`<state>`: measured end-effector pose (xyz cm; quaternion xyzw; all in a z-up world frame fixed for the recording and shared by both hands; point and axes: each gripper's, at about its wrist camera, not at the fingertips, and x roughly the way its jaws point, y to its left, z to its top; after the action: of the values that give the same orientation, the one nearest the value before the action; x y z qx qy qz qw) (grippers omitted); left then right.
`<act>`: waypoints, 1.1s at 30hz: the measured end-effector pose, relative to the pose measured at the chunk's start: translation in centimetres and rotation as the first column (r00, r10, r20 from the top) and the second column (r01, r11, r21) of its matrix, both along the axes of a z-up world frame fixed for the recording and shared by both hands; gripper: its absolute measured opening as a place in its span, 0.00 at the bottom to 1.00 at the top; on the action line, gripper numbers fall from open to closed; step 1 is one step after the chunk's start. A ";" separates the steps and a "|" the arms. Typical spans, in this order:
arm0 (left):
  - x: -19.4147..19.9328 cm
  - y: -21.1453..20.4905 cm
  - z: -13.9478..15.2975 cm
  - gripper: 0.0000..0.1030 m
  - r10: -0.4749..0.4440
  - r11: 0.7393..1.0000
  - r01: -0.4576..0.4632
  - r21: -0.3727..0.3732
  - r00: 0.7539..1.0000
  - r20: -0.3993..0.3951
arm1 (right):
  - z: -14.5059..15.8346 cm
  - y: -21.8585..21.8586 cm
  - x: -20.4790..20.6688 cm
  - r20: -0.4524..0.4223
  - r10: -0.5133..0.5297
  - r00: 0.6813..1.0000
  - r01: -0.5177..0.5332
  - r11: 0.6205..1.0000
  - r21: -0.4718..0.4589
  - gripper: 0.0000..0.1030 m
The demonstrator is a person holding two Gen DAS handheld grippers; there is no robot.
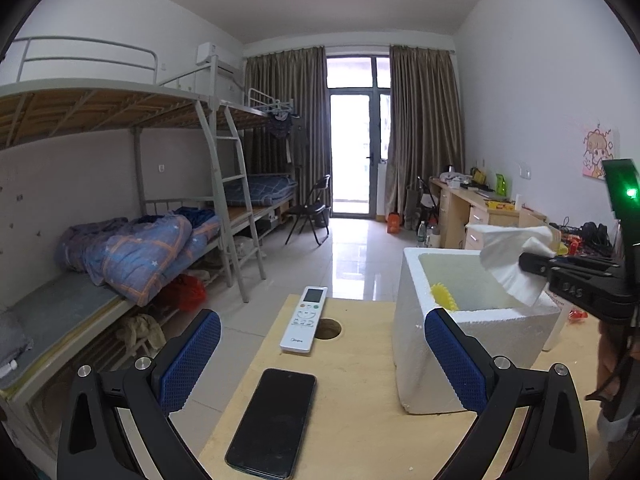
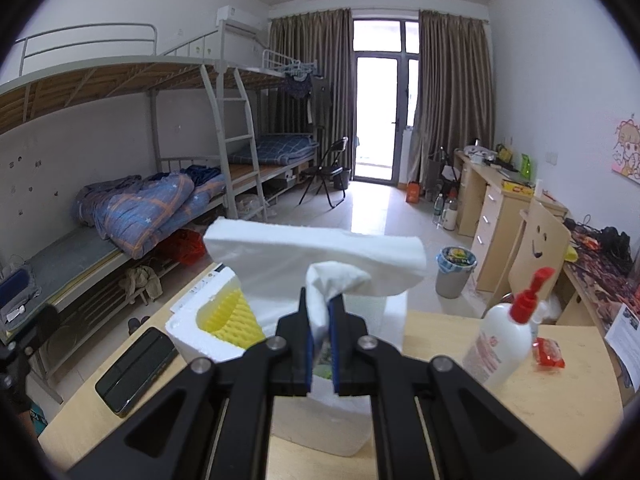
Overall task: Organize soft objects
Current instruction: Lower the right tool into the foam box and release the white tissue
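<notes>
My right gripper (image 2: 322,308) is shut on a white tissue pack (image 2: 316,256) and holds it in the air just above the white foam box (image 2: 188,326). In the left wrist view the same gripper (image 1: 532,266) comes in from the right with the tissue (image 1: 514,254) over the box's (image 1: 472,344) far right corner. A yellow spiky soft object (image 2: 230,314) lies inside the box; it also shows in the left wrist view (image 1: 443,297). My left gripper (image 1: 320,360) is open and empty, low over the wooden table (image 1: 352,412), left of the box.
A black phone (image 1: 272,424) and a white remote (image 1: 305,318) lie on the table left of the box, near a round hole (image 1: 330,328). A white pump bottle with a red top (image 2: 504,344) and a red packet (image 2: 549,354) stand right of the box. Bunk beds line the left wall.
</notes>
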<state>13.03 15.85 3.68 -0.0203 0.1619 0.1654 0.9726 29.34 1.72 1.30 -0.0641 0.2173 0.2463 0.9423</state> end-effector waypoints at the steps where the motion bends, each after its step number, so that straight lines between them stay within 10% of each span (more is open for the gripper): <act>1: 0.0 0.0 0.0 0.99 0.000 1.000 0.000 0.002 1.000 -0.001 | -0.1 0.2 0.1 -0.002 0.002 1.000 -0.002 1.000 -0.003 0.09; 14: -0.2 0.6 -0.3 0.99 0.013 1.000 -0.013 -0.009 1.000 -0.006 | -0.6 1.2 1.2 -0.021 0.005 1.000 -0.005 1.000 -0.023 0.10; 24: -0.3 0.6 -0.3 0.99 0.015 1.000 -0.015 -0.004 1.000 -0.003 | -0.4 1.4 1.5 -0.018 -0.004 1.000 0.004 1.000 -0.013 0.86; 33: -0.6 0.7 -0.2 0.99 0.009 1.000 -0.009 0.000 1.000 -0.004 | 0.1 1.1 0.4 0.008 0.005 1.000 -0.005 1.000 -0.022 0.99</act>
<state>12.45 16.51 3.46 -0.0208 0.1639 0.1695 0.9716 29.69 2.86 1.42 -0.0761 0.2163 0.2460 0.9418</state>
